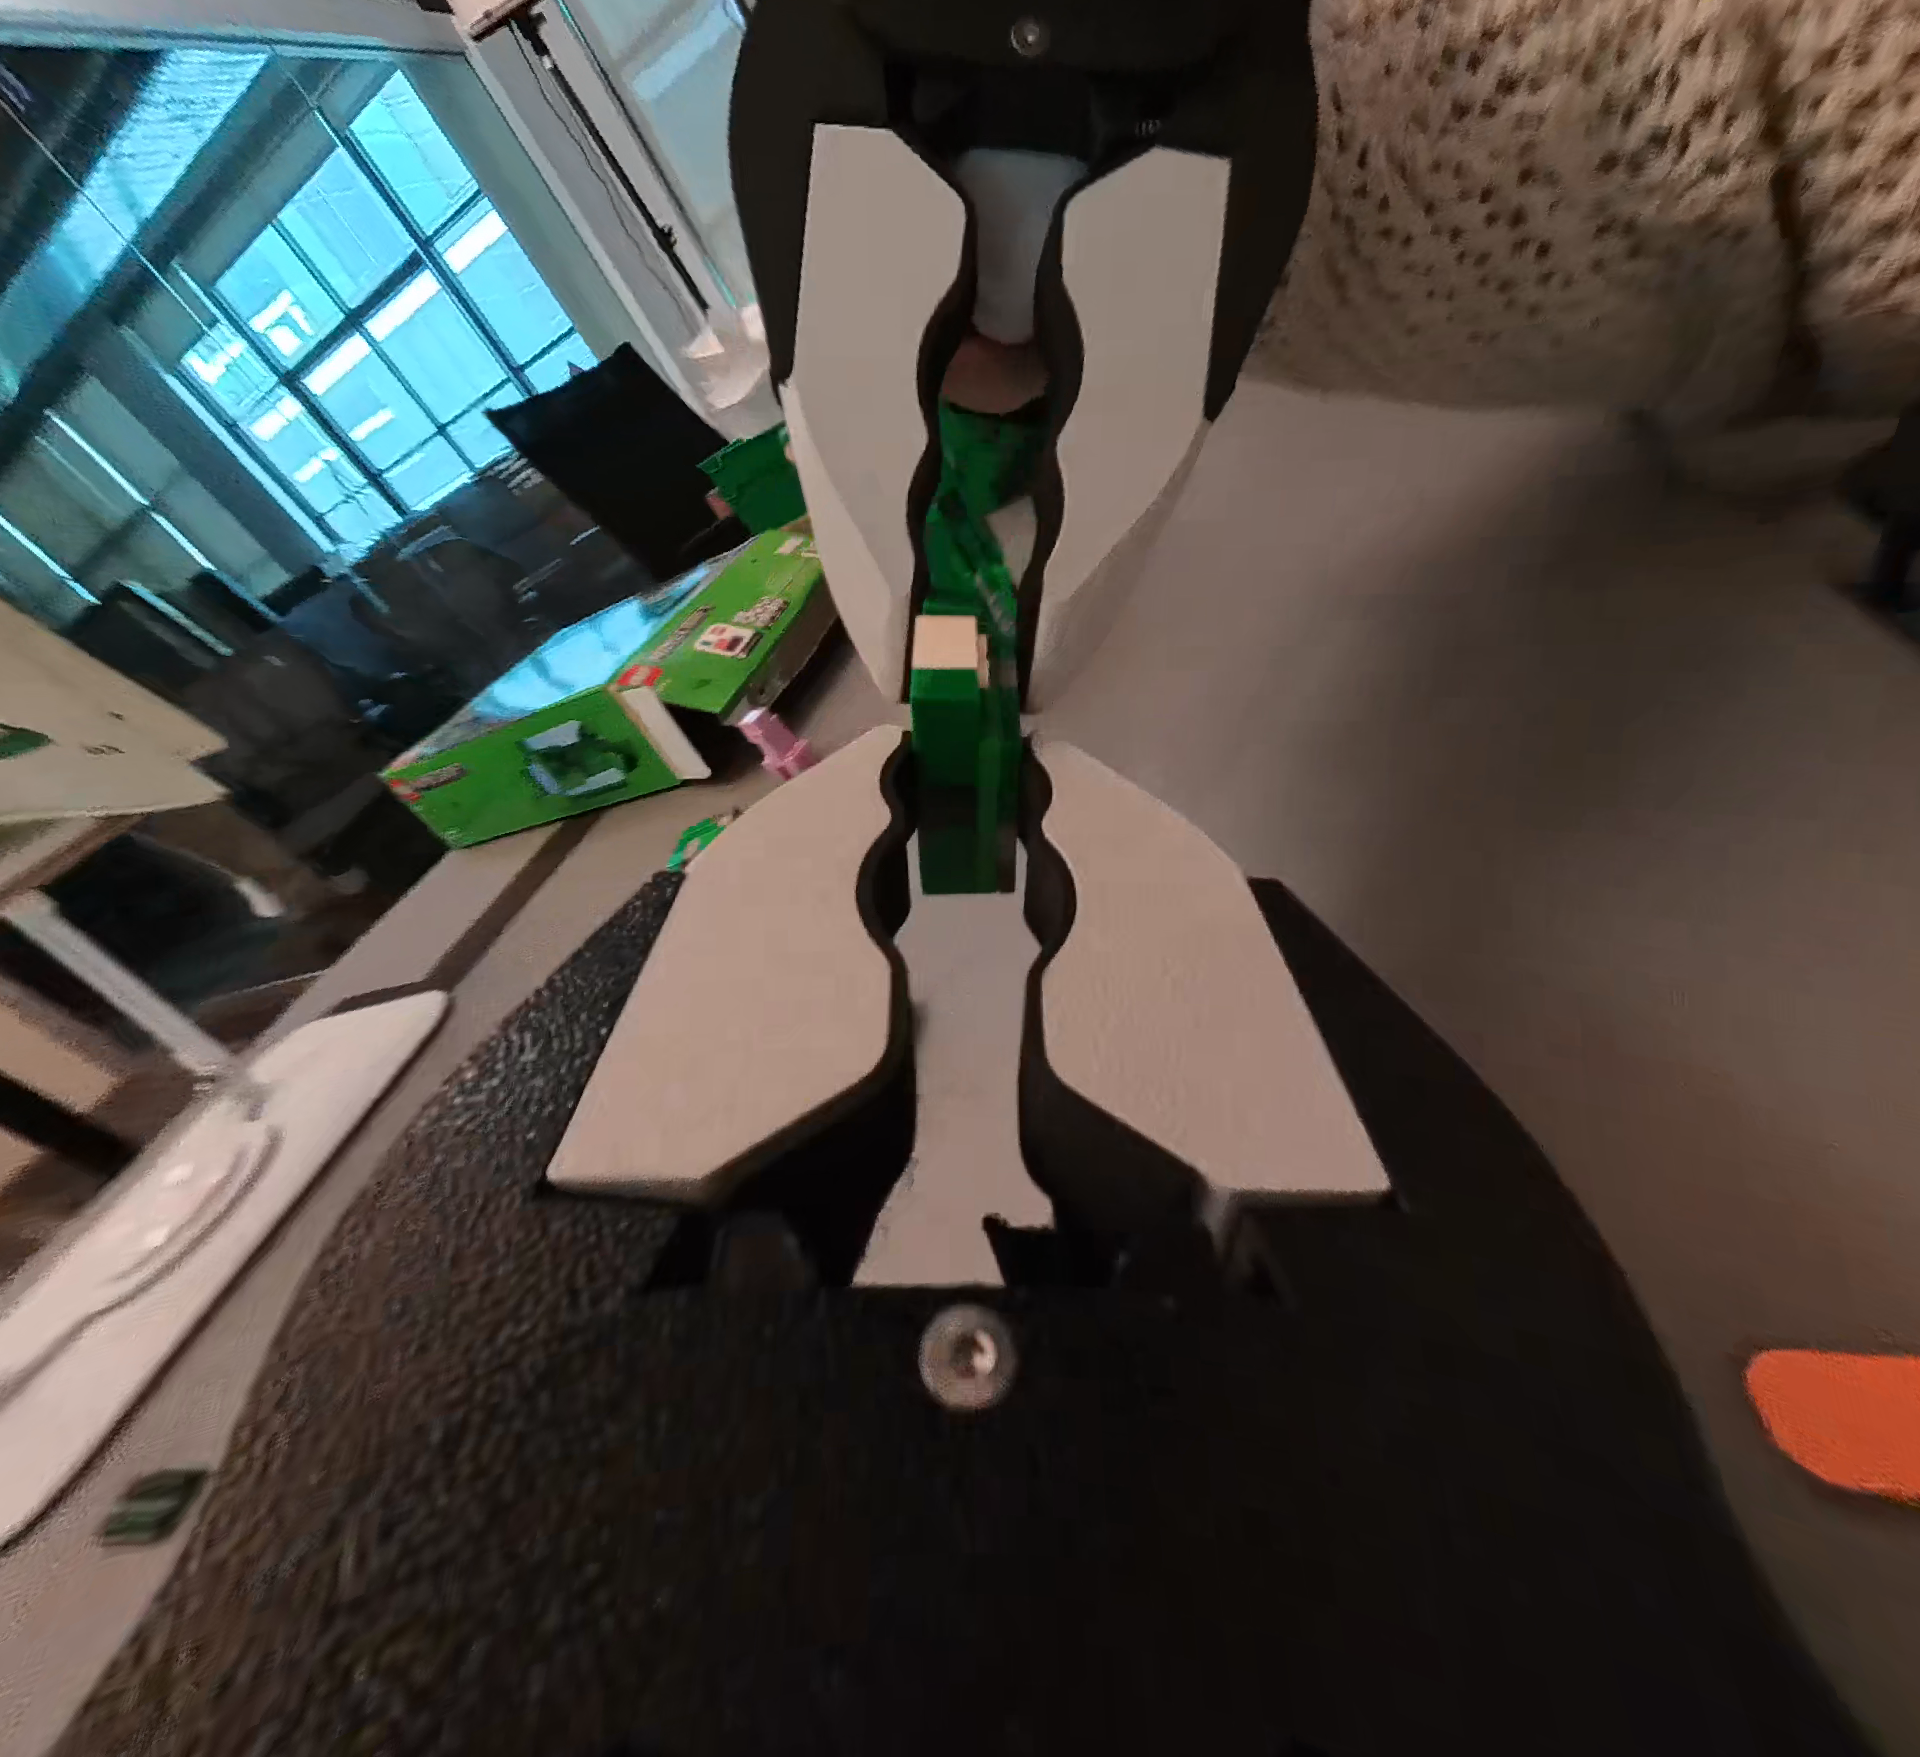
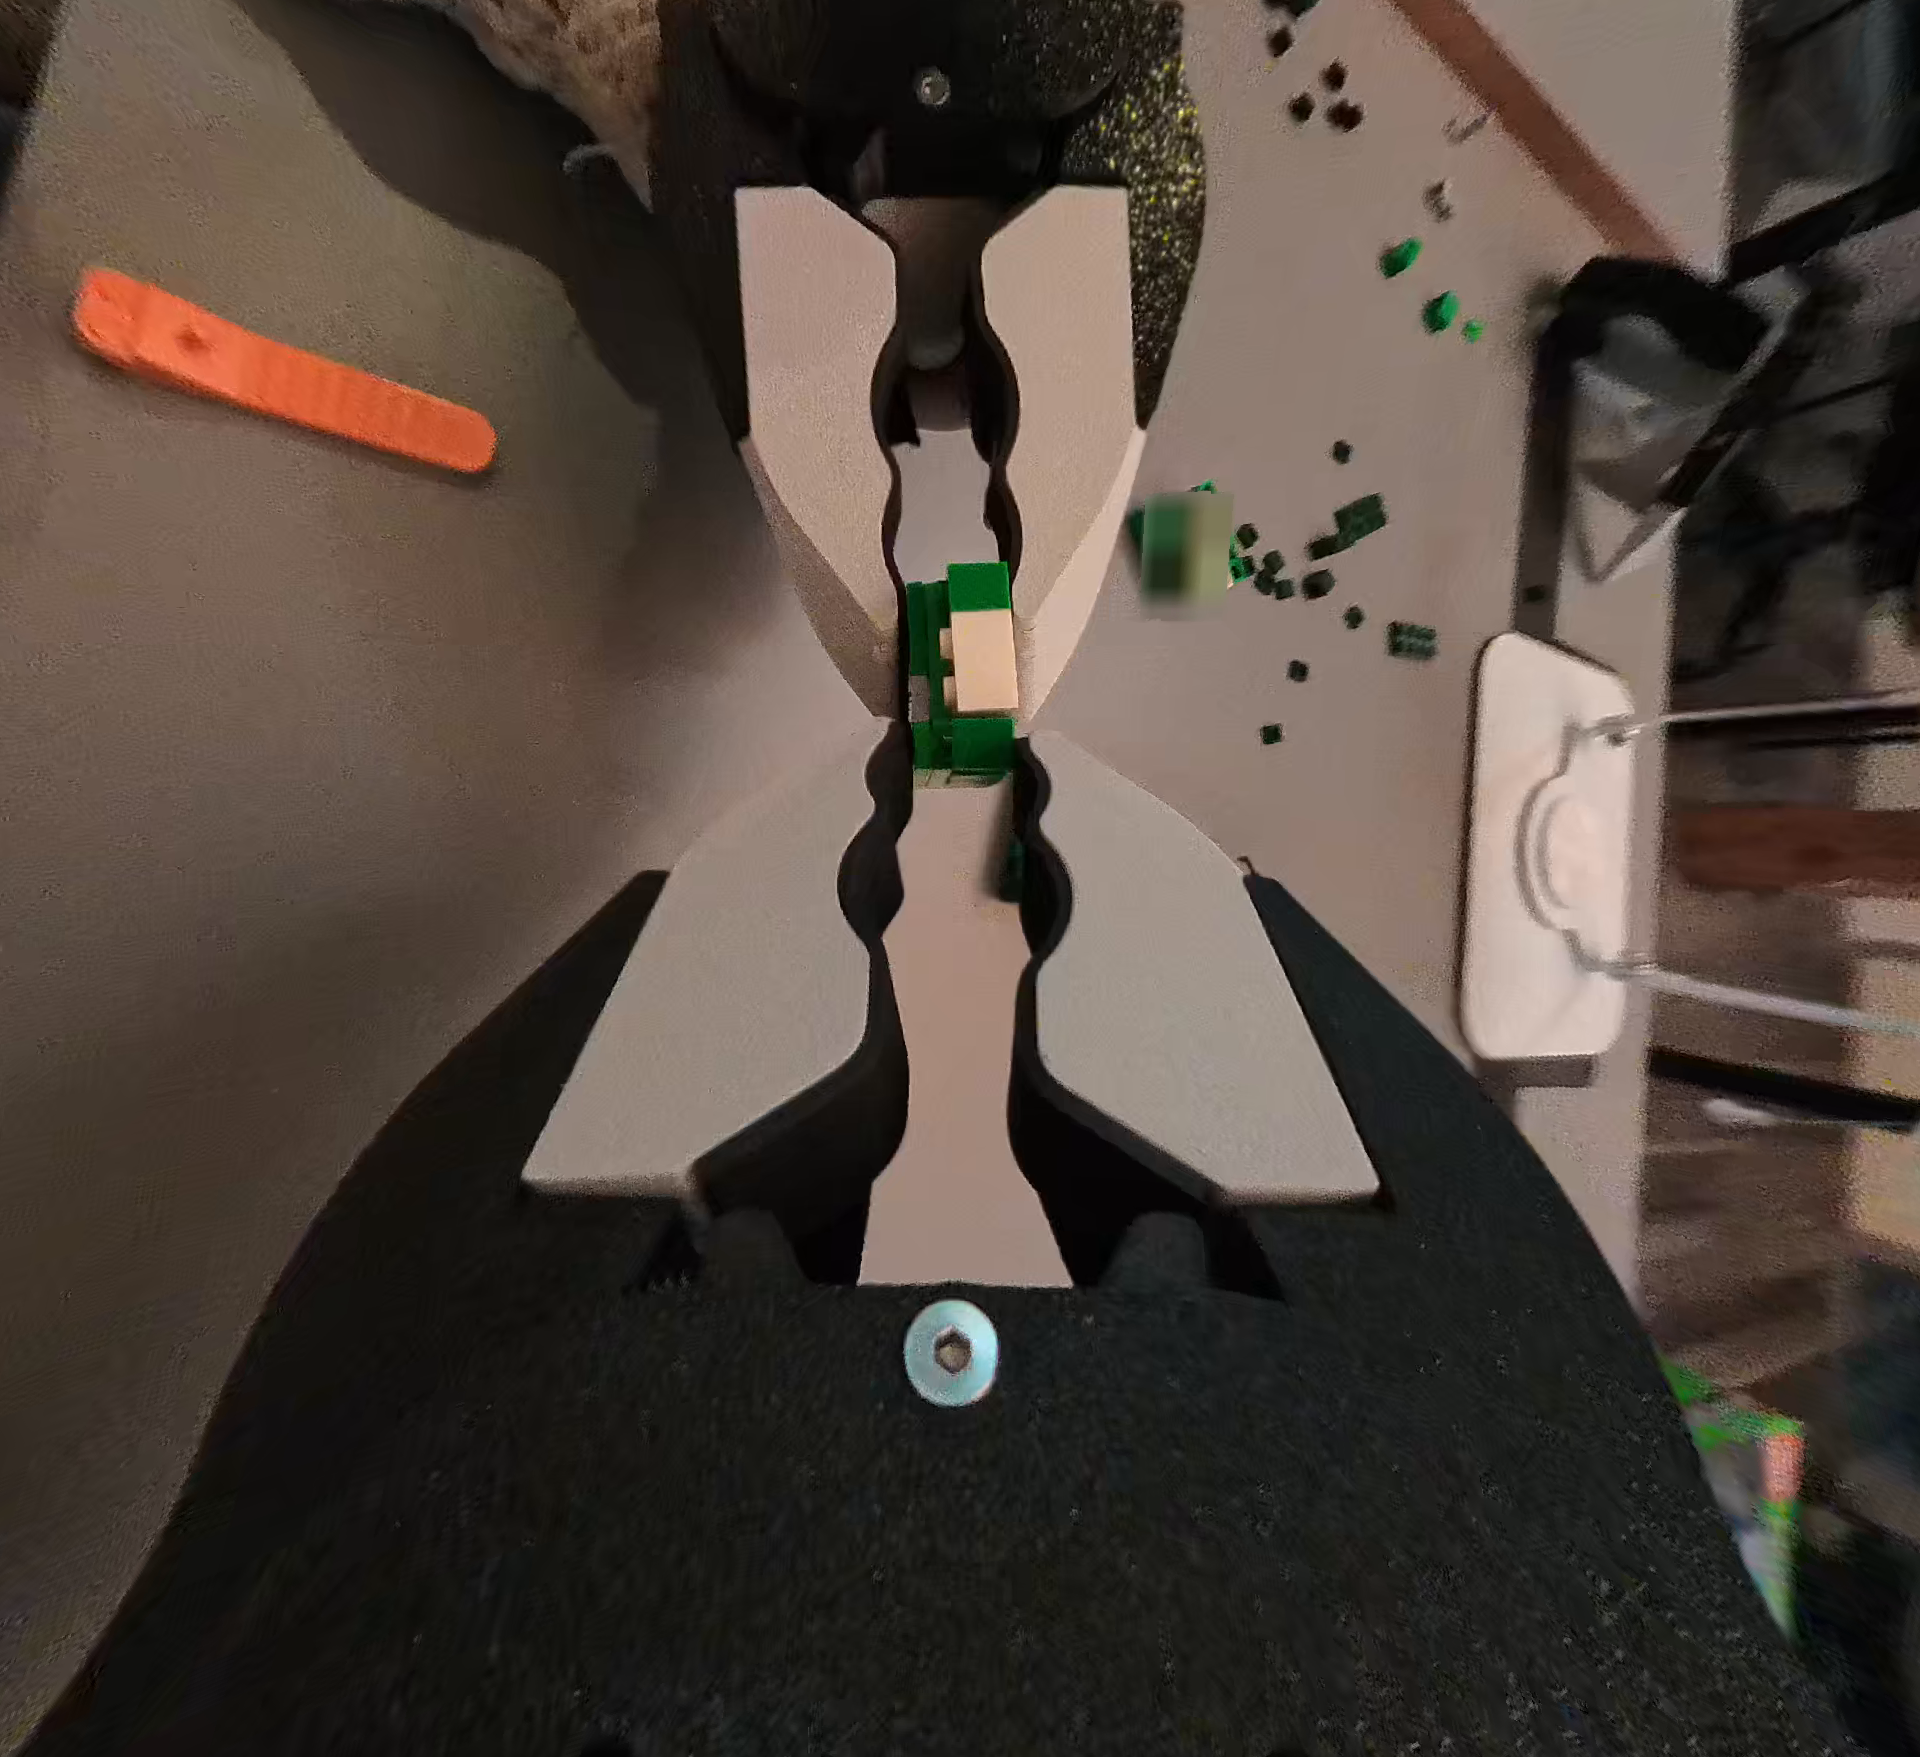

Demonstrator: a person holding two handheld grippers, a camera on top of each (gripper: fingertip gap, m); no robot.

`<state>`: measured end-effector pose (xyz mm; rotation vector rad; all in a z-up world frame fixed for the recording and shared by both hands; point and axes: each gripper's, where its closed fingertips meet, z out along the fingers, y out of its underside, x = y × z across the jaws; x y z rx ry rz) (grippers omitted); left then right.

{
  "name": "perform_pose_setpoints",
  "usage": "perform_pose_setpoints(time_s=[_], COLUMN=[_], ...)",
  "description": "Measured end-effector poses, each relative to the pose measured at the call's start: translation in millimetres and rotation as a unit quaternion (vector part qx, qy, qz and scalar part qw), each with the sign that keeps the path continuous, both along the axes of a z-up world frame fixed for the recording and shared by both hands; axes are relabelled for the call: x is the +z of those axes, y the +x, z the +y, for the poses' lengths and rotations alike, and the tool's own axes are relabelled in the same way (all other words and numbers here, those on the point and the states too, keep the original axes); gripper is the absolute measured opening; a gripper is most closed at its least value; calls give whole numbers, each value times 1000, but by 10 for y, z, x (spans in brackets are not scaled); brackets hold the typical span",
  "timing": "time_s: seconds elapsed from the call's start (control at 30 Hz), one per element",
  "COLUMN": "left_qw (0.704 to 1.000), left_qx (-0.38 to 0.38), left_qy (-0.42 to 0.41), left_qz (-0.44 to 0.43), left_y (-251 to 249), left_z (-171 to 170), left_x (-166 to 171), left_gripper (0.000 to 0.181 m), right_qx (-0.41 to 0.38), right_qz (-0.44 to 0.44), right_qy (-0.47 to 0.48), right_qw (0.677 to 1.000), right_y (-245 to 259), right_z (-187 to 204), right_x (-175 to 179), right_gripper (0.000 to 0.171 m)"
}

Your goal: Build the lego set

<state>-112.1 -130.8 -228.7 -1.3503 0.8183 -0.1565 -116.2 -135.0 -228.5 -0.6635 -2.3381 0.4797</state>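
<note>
Both my tongs meet tip to tip over the grey table [image 2: 312,772], each pinching the same small brick stack [image 1: 961,772] from opposite ends.

Left tongs [image 1: 961,772]: closed on the lower, green part of the stack, which sits upright between the wavy inner edges of the fingers.

Right tongs [image 1: 971,658]: closed on the upper part, where a cream brick [image 2: 985,663] lies between green layers; in the right wrist view my own tips [image 2: 961,751] clamp the stack's near end.

The stack hangs in the air, clear of the table, roughly over its middle.

Step in hand, as I judge it: pressing or seating a piece onto a half-built sub-assembly, one tool bracing while the other pushes. Whether the studs are fully home I cannot tell; the fingers hide the joint.

Next move, as I judge it: a straight squeeze along the stack's axis without twisting, then release of one tool only, so the stack does not drop.

Loose green and dark pieces [image 2: 1340,554] lie scattered toward the table's far edge. An orange brick separator [image 2: 281,372] lies apart from them. The green set box [image 1: 582,731] rests near another edge.
</note>
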Motion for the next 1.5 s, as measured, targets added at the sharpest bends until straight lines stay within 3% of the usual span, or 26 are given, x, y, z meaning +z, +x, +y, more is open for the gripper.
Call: perform_pose_setpoints(time_s=[0.13, 0.3, 0.53, 0.8, 1.07, 1.33, 1.5], left_qw=[997, 995, 995, 995, 982, 962, 957], left_qx=[-25, -28, -27, -33, -102, -174, -190], left_qy=[-37, -66, -64, -27, 28, 25, 11], left_qz=[-64, -75, -72, -92, -157, -209, -218], left_y=[-6, -16, -8, -33, -8, 58, 84], left_z=[-5, 23, 25, -17, -208, -351, -356], left_x=[37, -24, -39, 80, 348, 470, 448], left_gripper=[17, 17, 17, 17, 17, 17, 17], right_qx=[-28, -32, -24, -21, -36, -40, -40], right_qz=[-72, -117, -127, -104, 5, 167, 187], right_qy=[-69, -84, -34, -51, -126, -257, -282], right_qw=[995, 989, 991, 993, 991, 951, 940], right_y=[-3, -3, -1, -38, -56, 43, 74], right_z=[-3, 33, 38, -16, -84, -338, -353], right_x=[32, -33, -51, 43, 302, 519, 506], right_gripper=[18, 18, 19, 25, 42, 33, 27])
